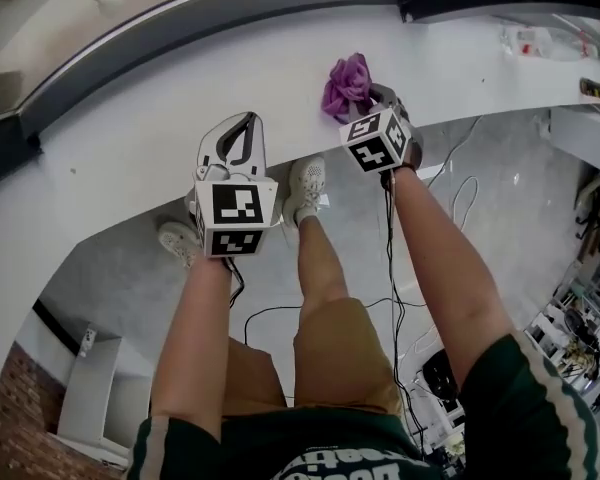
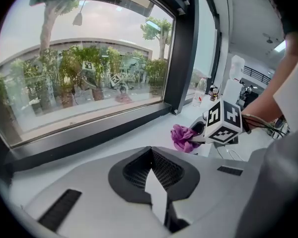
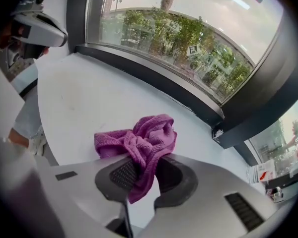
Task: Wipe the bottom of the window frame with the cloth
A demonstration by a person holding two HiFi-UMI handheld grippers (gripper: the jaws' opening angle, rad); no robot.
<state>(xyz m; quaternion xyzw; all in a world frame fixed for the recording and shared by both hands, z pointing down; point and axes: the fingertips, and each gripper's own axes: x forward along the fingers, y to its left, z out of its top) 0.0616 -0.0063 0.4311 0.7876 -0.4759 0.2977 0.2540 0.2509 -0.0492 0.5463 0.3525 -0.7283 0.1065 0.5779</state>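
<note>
Right gripper view: crumpled purple cloth [image 3: 134,138] pinched in R tongs [image 3: 144,158]; L tongs [image 2: 150,150] closed.

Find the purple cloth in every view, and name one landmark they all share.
Head view: purple cloth upper centre, on the white sill, at the tip of the right gripper.
Left gripper view: purple cloth right of centre, at that gripper's tip.
Right gripper view: purple cloth at centre, clamped between the jaws.
Shared landmark: the dark window frame along the sill's far edge.

Purple cloth [image 3: 139,143], white sill [image 3: 79,98], black window frame [image 3: 154,83].
</note>
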